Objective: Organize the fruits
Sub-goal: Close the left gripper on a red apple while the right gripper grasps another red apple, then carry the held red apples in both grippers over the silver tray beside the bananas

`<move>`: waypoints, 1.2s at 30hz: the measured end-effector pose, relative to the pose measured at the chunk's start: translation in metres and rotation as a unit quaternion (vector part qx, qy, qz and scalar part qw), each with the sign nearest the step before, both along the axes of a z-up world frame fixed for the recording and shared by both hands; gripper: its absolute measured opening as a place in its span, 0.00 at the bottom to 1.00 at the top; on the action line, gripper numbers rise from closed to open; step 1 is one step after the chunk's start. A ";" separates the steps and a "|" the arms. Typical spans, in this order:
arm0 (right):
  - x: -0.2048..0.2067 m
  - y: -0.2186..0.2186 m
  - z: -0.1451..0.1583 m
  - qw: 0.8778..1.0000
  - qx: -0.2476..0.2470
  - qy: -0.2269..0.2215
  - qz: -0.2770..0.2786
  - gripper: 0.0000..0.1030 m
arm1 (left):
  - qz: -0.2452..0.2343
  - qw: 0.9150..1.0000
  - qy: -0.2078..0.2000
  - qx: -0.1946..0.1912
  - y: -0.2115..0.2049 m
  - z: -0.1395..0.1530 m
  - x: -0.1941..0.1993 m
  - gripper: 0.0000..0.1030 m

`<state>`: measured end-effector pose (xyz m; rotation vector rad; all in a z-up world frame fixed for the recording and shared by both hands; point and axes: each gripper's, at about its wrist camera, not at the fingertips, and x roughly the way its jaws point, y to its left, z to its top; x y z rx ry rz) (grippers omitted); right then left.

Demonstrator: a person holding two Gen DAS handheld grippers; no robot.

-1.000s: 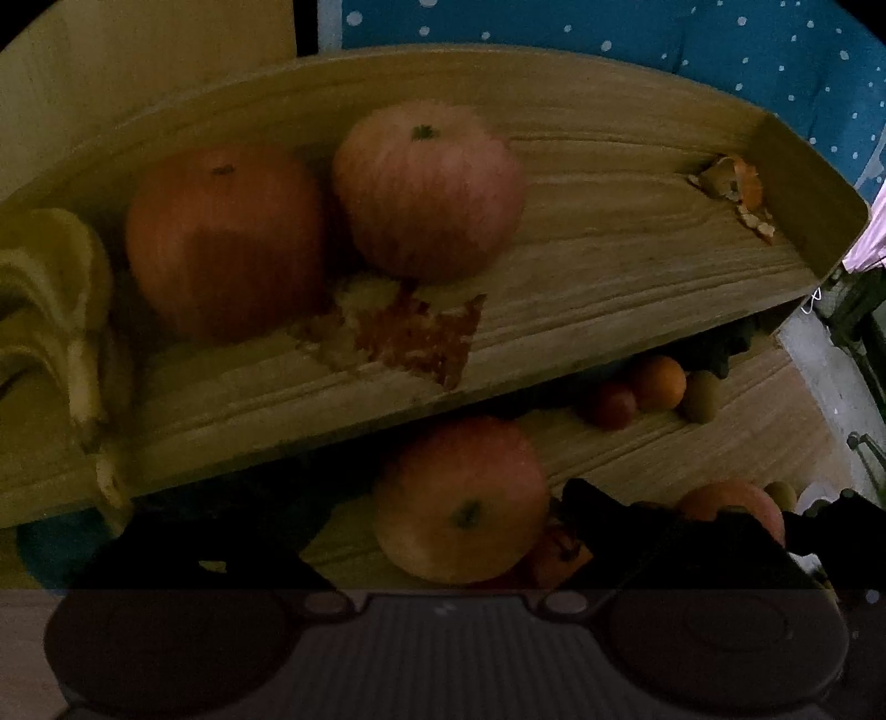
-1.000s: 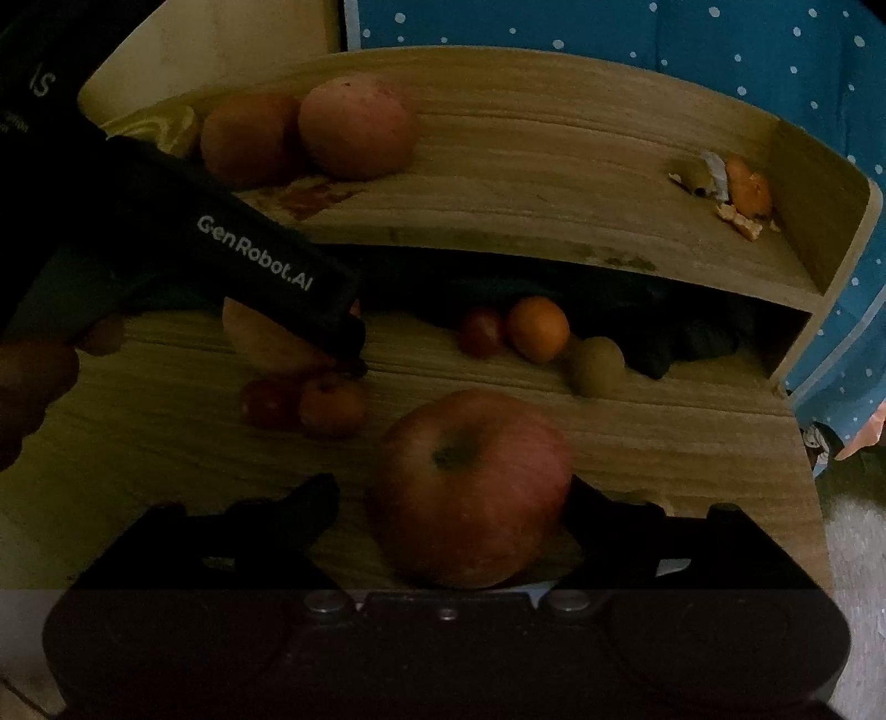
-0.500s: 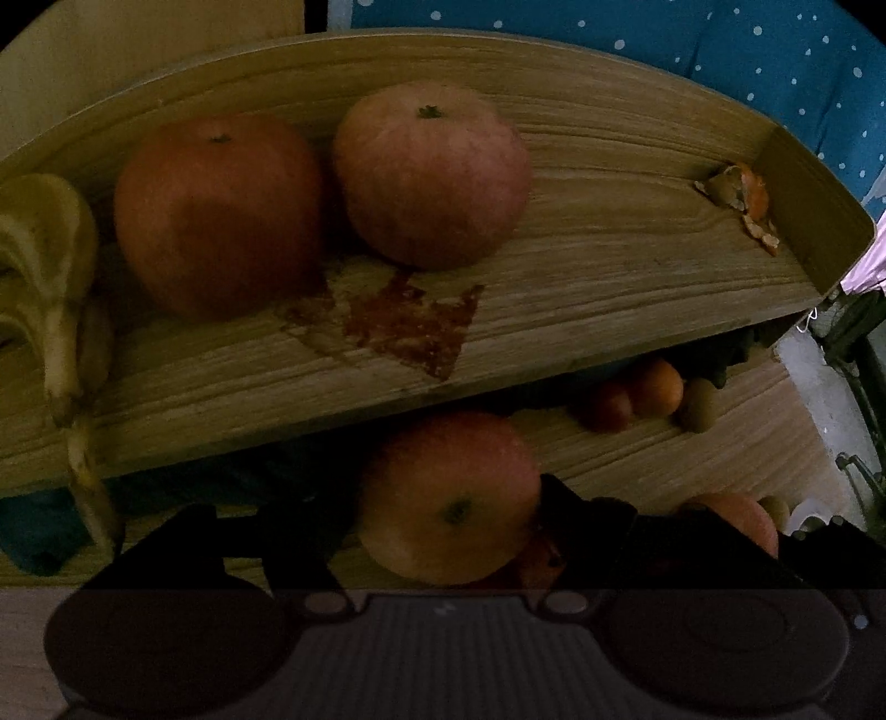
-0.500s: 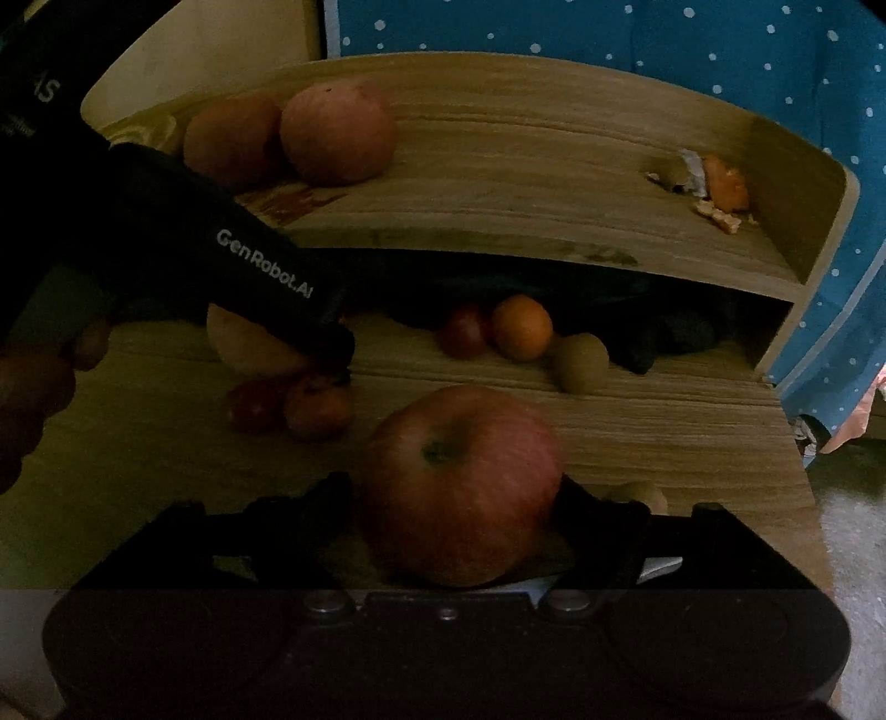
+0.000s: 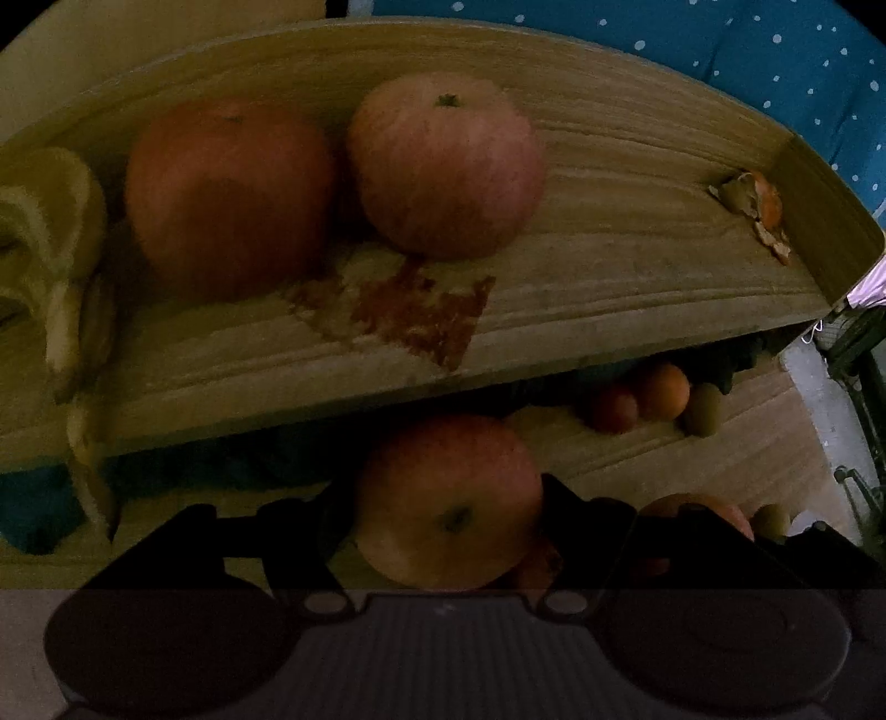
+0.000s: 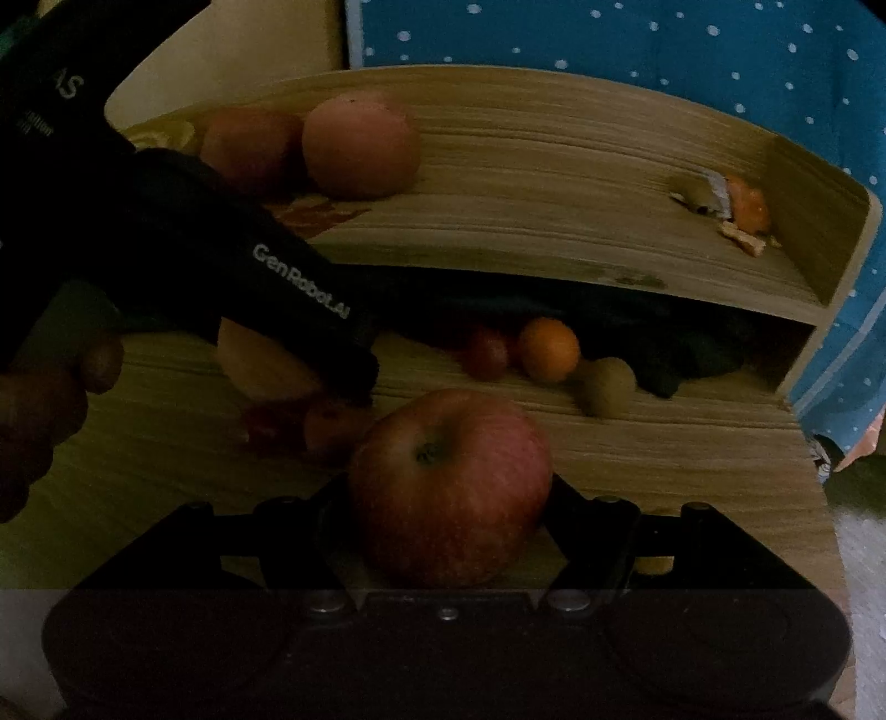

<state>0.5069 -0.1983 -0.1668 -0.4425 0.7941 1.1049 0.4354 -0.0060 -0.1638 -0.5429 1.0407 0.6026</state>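
Clamping one apple (image 5: 448, 504) in the left tool (image 5: 443, 531) and another apple (image 6: 448, 487) in the right tool (image 6: 448, 515), fingers newly closed from wider apart; lifting likely next. Beyond, waiting on the upper shelf (image 5: 637, 266): two apples (image 5: 443, 166).

I take this for a dim room in a home. A two-tier wooden shelf (image 6: 554, 183) fills the middle of the frame, with loose fruit on both levels and scraps of orange peel (image 6: 742, 213) at its upper right. Behind it, across the top right, hangs a blue cloth with white dots (image 6: 609, 39).
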 end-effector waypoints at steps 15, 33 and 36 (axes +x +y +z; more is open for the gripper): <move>-0.031 0.003 0.010 1.000 0.016 0.011 0.018 0.70 | 0.031 0.999 0.002 -0.017 0.004 0.008 -0.057 0.71; -0.083 -0.028 0.042 0.998 0.049 0.005 -0.042 0.70 | -0.007 1.000 -0.023 -0.017 -0.018 0.041 -0.103 0.71; -0.089 -0.043 0.050 0.996 0.051 0.000 -0.070 0.70 | -0.030 0.999 -0.026 -0.017 -0.027 0.046 -0.104 0.71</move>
